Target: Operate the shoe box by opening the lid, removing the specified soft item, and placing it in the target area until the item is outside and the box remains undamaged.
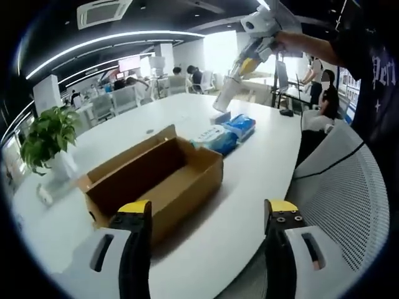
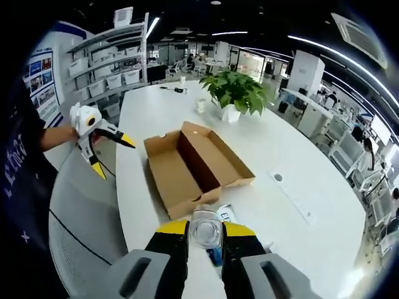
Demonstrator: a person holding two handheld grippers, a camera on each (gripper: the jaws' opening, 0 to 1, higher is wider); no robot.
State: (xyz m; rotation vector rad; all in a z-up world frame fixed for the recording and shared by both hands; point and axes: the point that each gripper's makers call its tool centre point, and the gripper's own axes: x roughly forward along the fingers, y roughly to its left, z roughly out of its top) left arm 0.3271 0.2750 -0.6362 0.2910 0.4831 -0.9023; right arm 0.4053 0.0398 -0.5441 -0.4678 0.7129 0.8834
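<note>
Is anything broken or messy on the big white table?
Nothing looks broken or spilled. The cardboard box sits open on the white table, its walls straight. Blue packets lie beside it, outside. The right gripper holds a clear bottle; the left gripper is open and empty.

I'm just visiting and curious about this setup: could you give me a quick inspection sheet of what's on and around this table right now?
Surface: white oval table, mostly bare.
Job's things: brown cardboard shoe box open, lid flap upright, inside looks empty; clear plastic bottle held between the right gripper's jaws.
Clutter: blue-and-white soft packs beside the box; potted green plant; flat strip on the tabletop.
Grippers: left gripper open, holding nothing; right gripper shut on the bottle, raised over the packs.
Cables: thin dark cable across the mesh chair.
Surroundings: open office with desks, storage shelves, seated people, ceiling light strips.
</note>
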